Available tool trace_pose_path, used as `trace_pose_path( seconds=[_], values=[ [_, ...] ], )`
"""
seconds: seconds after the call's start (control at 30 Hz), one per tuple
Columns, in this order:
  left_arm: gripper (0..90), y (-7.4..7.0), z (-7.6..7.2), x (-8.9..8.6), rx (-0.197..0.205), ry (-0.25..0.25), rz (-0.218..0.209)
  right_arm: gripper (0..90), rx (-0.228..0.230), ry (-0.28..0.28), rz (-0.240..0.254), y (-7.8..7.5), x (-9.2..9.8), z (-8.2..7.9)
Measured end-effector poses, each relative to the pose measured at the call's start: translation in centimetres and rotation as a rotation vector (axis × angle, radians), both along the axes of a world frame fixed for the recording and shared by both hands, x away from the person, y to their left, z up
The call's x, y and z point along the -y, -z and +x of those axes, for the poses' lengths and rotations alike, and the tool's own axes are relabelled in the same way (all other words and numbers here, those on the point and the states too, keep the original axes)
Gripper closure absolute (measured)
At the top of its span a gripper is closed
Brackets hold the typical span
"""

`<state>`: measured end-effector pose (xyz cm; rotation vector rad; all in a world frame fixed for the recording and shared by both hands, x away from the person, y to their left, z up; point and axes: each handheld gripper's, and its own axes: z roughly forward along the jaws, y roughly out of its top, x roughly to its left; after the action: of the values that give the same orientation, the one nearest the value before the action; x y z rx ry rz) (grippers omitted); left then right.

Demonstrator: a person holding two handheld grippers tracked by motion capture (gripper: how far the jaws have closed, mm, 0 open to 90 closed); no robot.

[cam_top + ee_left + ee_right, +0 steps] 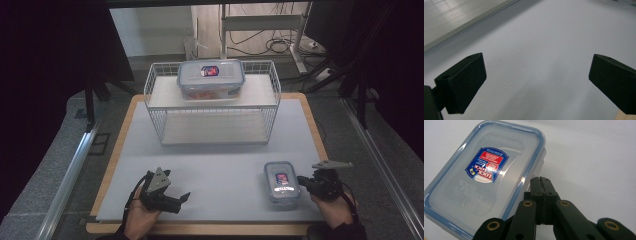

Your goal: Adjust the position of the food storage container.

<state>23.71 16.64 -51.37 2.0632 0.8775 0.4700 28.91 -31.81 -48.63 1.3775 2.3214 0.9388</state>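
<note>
A small clear lidded container [282,182] with a blue seal and a red-and-blue label lies flat on the white table mat at the front right. My right gripper [301,180] is shut with nothing between its pads, its tips right by the container's [484,180] right long side, near a side clip. In the right gripper view the closed right gripper [540,180] points at that edge; contact is unclear. My left gripper [184,197] rests open at the front left, jaws wide over bare mat [536,62]. A larger lidded container [210,78] sits on the wire rack's top shelf.
The white wire rack [212,102] stands at the back middle of the mat; its lower shelf [212,127] is bare. The mat's wooden border [112,165] runs along the left and front. Metal rails flank the table. Cables and a stand lie on the floor beyond.
</note>
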Motion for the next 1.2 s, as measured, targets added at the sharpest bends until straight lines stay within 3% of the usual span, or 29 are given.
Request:
trace_pose_path(
  seconds=[0.43, 0.6, 0.7, 0.83, 1.03, 1.2],
  values=[
    [1.4, 0.2, 0.2, 0.5, -0.016, 0.013, 0.008, 90.0, -0.022, -0.152, 0.019, 0.5, -6.2, 1.3],
    [1.5, 0.2, 0.1, 0.6, -0.019, 0.02, 0.015, 90.0, -0.031, -0.262, 0.001, 1.0, -10.6, 2.3],
    [1.6, 0.2, 0.2, 0.5, -0.022, 0.016, 0.009, 90.0, -0.013, -0.312, -0.032, 0.9, -12.2, 2.3],
    [1.7, 0.2, 0.2, 0.3, -0.025, 0.013, 0.004, 90.0, 0.027, -0.296, -0.056, 0.1, -11.2, 1.3],
    [1.8, 0.3, 0.2, 0.5, -0.025, 0.015, 0.011, 90.0, 0.049, -0.28, -0.032, -0.3, -9.0, -1.8],
    [1.9, 0.2, 0.2, 0.5, -0.024, 0.013, 0.008, 89.9, 0.025, -0.305, -0.025, 0.2, -9.1, -4.5]
  ],
)
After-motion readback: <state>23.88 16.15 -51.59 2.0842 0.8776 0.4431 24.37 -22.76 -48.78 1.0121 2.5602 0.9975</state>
